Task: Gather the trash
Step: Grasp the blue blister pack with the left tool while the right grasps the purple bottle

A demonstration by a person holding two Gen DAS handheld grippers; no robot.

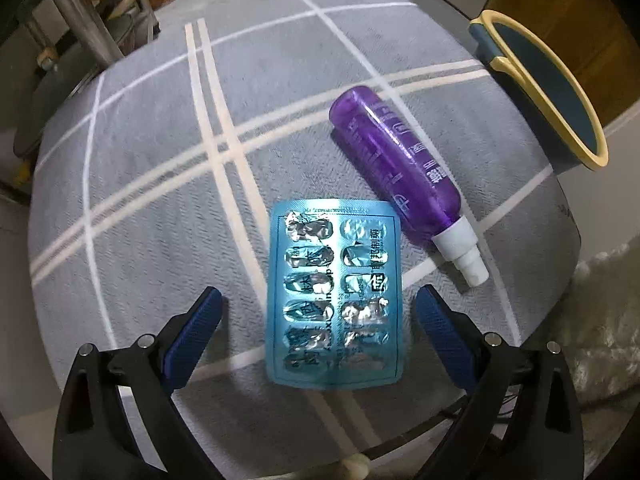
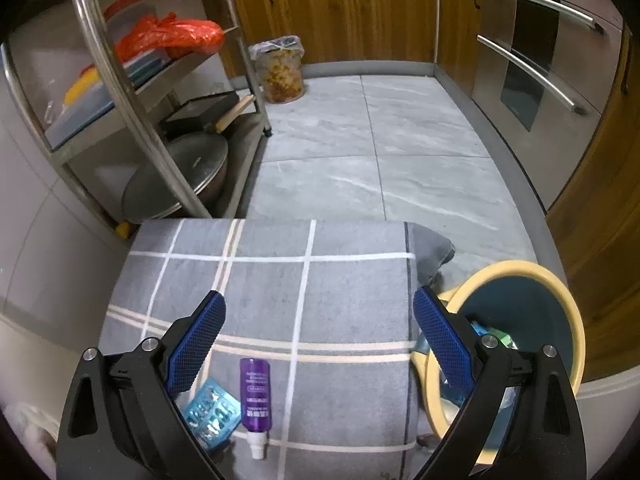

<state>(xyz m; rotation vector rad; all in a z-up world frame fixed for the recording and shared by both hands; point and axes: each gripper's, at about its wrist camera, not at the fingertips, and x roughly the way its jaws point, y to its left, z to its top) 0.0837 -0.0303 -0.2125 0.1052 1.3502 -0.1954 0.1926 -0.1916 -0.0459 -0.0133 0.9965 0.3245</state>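
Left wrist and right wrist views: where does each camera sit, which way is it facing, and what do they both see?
Left wrist: on the left hand-held gripper, looking down close at the blister pack between its open blue fingers, purple spray bottle beside it.
Right wrist: on the right hand-held gripper, higher, facing across the grey checked cloth toward the kitchen floor and metal rack; open blue fingers show.
Shared: blister pack, bottle, cloth, yellow-rimmed bin. No hands visible.
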